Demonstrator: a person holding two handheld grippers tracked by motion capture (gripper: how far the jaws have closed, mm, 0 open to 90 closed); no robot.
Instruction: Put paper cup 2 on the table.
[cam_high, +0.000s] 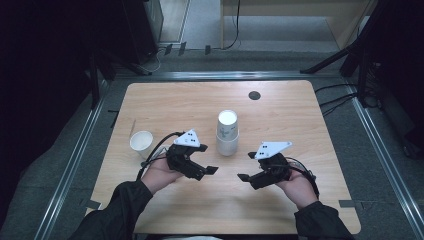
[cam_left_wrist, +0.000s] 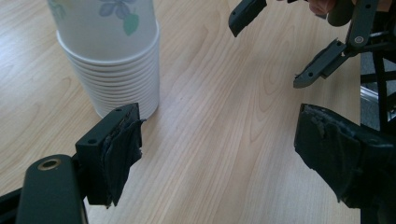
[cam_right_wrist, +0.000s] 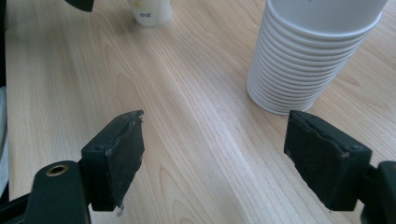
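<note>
A stack of white paper cups stands upside down at the middle of the wooden table. A single white cup stands upright at the left. My left gripper is open just left of the stack's near side, nothing between its jaws. My right gripper is open just right of it, pointing left, also with nothing in it. In the left gripper view the stack sits left of the open left gripper. In the right gripper view the stack rises ahead of the right jaw of the open right gripper.
A black round grommet sits in the table's far side. The single cup is far ahead in the right gripper view. Bare wood lies between the two grippers. The right gripper's jaws face the left gripper's camera.
</note>
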